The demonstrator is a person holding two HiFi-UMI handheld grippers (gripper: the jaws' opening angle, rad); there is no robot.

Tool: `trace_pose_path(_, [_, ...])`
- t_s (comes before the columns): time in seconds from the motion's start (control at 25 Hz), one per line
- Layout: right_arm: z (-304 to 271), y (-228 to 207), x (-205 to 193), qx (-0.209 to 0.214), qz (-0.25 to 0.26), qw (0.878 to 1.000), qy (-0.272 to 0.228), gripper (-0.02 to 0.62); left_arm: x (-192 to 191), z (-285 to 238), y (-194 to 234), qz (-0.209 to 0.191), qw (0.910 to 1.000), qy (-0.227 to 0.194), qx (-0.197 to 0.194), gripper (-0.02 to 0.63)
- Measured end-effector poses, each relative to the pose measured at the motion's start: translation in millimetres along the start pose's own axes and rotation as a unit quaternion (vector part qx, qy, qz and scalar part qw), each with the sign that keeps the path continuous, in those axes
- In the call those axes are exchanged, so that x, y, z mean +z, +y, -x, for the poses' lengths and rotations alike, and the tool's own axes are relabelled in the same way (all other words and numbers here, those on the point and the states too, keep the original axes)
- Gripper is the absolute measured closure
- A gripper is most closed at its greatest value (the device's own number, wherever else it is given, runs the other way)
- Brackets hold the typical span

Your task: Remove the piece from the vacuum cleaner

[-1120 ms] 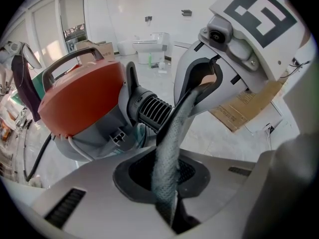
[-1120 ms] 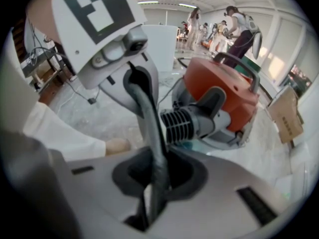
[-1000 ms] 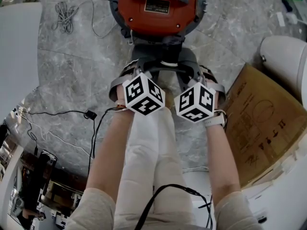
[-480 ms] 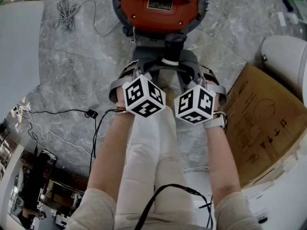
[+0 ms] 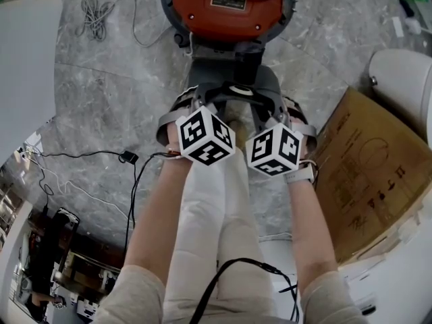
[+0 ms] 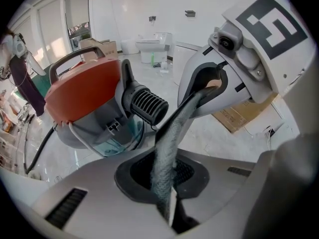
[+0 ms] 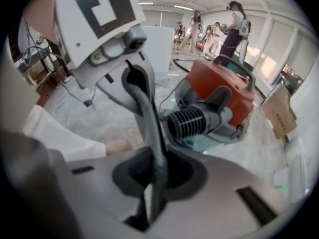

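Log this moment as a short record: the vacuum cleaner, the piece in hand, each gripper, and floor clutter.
vacuum cleaner: orange top, grey base, standing on the marble floor; black ribbed port points toward the person
piece: grey flexible strip stretched from one gripper to the other, appears free of the port
left gripper: jaws have just been closing, clamped on one end of the strip
right gripper: shut on the other end
clutter: cardboard sheet, coiled white cable
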State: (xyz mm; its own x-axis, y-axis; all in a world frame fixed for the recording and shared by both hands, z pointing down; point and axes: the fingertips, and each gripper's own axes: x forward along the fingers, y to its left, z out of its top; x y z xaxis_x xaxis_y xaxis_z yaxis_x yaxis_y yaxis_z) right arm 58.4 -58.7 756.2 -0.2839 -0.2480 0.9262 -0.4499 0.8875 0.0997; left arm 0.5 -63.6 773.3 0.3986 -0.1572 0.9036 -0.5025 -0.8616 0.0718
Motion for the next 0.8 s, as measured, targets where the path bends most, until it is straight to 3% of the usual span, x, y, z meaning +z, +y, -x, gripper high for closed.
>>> trace_pose_path(0.36, [9,29,-10,0.027,0.003,1.0,0.004,0.548,-18,6,-30,0.018,0.9996,0.011,-0.019,0.563])
trace_pose_path(0.8, [57,29,5,0.027,0.0,1.0,-0.017,0.549,2,51,-39,0.015,0.9999,-0.006,-0.006,0.563])
